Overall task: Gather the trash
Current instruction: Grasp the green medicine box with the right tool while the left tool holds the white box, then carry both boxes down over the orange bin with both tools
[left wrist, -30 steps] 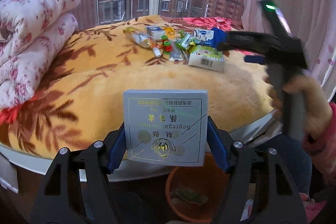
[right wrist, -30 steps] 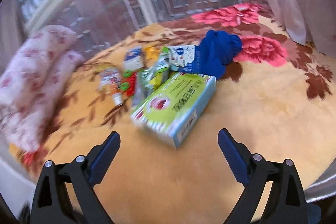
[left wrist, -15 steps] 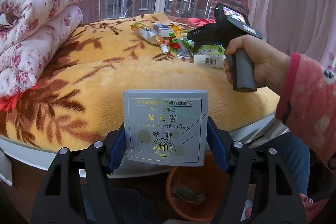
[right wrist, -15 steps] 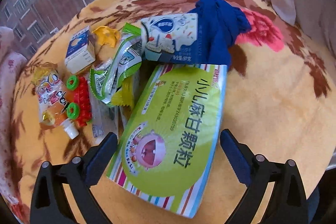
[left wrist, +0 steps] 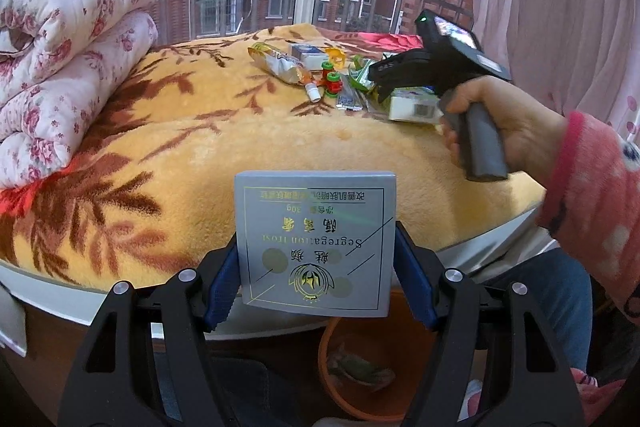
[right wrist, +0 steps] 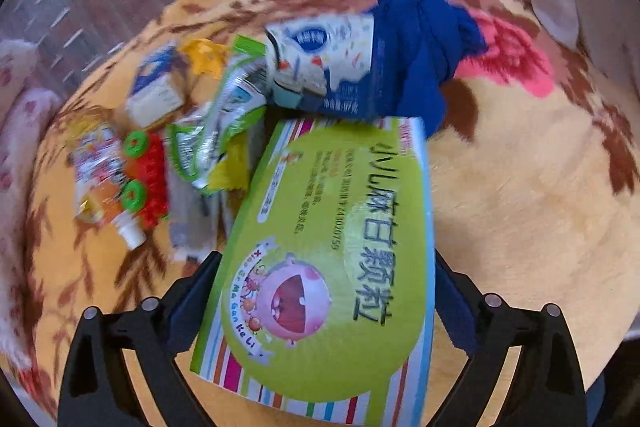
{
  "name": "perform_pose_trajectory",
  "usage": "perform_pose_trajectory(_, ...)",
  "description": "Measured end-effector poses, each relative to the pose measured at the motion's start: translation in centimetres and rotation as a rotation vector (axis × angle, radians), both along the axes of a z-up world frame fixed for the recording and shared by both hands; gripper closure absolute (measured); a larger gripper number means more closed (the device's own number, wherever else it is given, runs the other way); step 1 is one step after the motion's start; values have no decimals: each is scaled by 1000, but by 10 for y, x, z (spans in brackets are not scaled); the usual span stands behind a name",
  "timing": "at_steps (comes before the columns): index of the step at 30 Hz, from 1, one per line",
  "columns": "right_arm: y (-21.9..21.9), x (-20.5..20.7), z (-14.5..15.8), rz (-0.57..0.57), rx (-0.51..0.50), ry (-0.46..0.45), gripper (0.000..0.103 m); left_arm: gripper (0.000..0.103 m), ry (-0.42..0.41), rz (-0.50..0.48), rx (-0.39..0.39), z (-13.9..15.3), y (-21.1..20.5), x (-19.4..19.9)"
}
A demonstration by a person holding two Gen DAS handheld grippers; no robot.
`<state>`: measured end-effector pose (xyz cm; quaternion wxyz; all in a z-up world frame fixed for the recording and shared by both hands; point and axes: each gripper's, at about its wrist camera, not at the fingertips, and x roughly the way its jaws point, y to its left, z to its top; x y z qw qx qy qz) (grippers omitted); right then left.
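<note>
Left gripper [left wrist: 316, 281] clamped on a grey cosmetics box [left wrist: 316, 243], held over the near edge of the bed, directly above the orange waste bin [left wrist: 340, 383] on the floor; same grip and same place as half a second ago, so no drop yet. Ready for release into the bin, by the look of it.

Big change on the right: right gripper [right wrist: 324, 303] now down around the green medicine box [right wrist: 332, 267], which a second ago lay well ahead of wide-open fingers. Box now between the two blue pads, one at each long side. Fingers [right wrist: 196, 291] drawn in close against the carton, but firm pinch or mere bracket: cannot tell, picture blurred with motion. Box lying flat on the yellow blanket [right wrist: 520, 211], far end touching the blue cloth [right wrist: 420, 59] and the white-and-blue pouch [right wrist: 320, 63]. Meaning for the job: second piece of trash probably about to be lifted.

Rest of the litter just left of the box: green wrapper [right wrist: 216, 131], drink pouch [right wrist: 100, 171], small milk carton [right wrist: 156, 95].
</note>
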<state>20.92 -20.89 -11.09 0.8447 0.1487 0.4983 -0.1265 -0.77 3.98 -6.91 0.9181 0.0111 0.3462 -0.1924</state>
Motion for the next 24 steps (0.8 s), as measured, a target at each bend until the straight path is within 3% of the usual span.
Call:
perform_pose_trajectory(6,-10,-46,28,121,-22,-79,10,36,-2,-31,5,3,-12,-1)
perform_pose_trajectory(17,-31,-179,70,336,31,-243,10,36,5,-108,37,7,-41,-11)
perform_pose_trajectory(24,-21,-261,67,478,38,-287,10,36,92,-172,40,-10,-47,-22)
